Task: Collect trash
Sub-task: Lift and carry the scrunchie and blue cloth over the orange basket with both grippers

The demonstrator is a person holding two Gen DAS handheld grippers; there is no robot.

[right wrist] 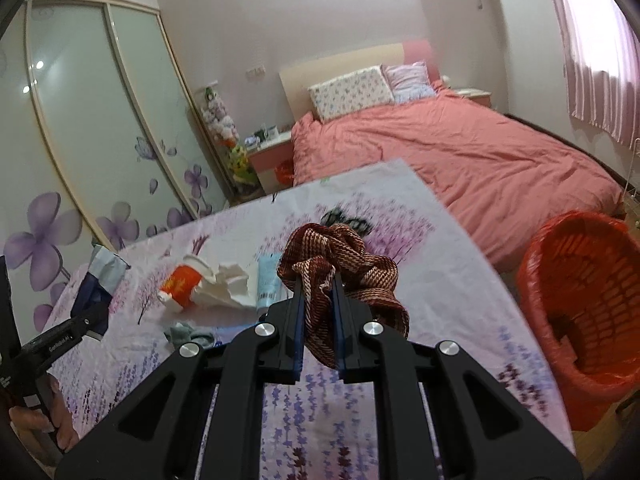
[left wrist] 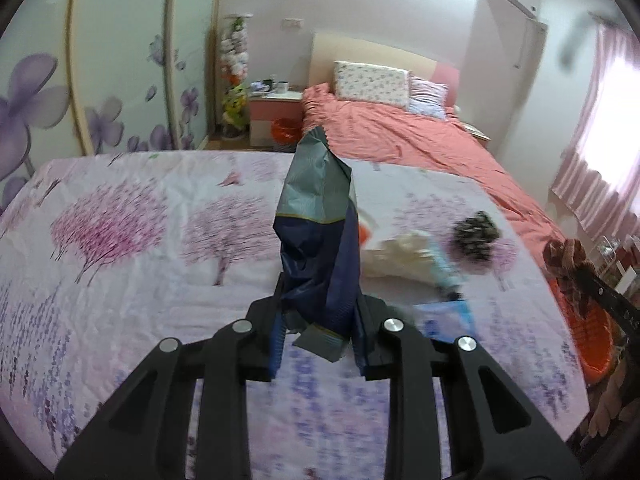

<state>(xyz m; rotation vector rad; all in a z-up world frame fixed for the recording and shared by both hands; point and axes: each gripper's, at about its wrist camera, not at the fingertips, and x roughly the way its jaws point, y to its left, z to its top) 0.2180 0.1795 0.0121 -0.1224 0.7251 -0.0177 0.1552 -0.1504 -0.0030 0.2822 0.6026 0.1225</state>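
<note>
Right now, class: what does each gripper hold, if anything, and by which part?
The left gripper pinches the blue-green wrapper at its lower end. The right gripper clamps the brown knitted cloth by a fold.

Counting two grippers: left gripper [left wrist: 320, 320] and right gripper [right wrist: 318, 304]. Seeing one blue-green bag [left wrist: 320, 216], one brown scrunchie [right wrist: 344, 264], one dark scrunchie [left wrist: 476, 236], one orange cup [right wrist: 182, 282], one white tissue [right wrist: 232, 288], one pale blue tube [right wrist: 268, 280], one red basket [right wrist: 588, 312], two pillows.
</note>
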